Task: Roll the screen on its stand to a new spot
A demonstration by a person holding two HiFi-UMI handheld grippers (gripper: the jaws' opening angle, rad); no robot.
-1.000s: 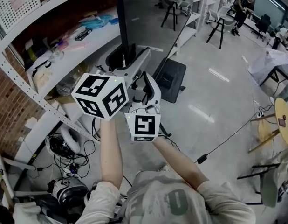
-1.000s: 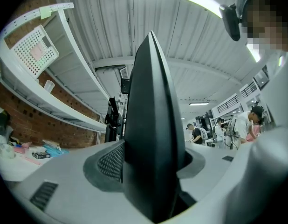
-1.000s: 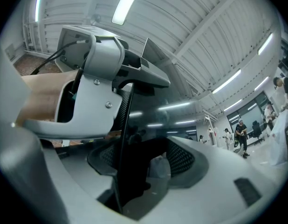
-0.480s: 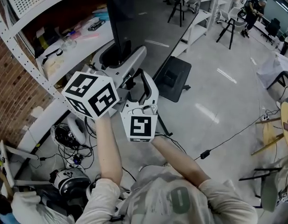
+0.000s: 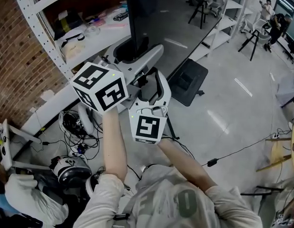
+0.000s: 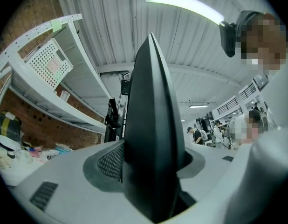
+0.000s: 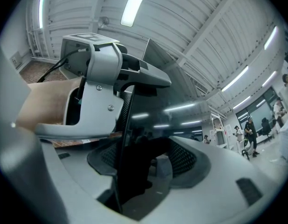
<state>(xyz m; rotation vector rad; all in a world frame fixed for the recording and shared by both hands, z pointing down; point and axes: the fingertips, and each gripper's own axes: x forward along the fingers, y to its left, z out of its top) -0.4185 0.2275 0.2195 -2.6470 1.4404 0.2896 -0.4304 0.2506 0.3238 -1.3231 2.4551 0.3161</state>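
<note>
Rolling the screen (image 5: 154,13) on its stand (image 5: 187,80), upright on the floor beside the shelving (image 5: 52,37).
Transport step judged in hand: fingers (image 6: 65,190) of left gripper (image 5: 137,61) and right gripper (image 5: 159,87) clamped on the screen's near edge; next, likely a steady level push, clear of the floor cable (image 5: 212,162).

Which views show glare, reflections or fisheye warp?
Left gripper view: heavy fisheye, white ceiling strip light blown out, large glossy black flat screen a near-silhouette. Right gripper view: screen mirrors ceiling lights. Head view: evenly lit, sharp, mild edge warp.
</note>
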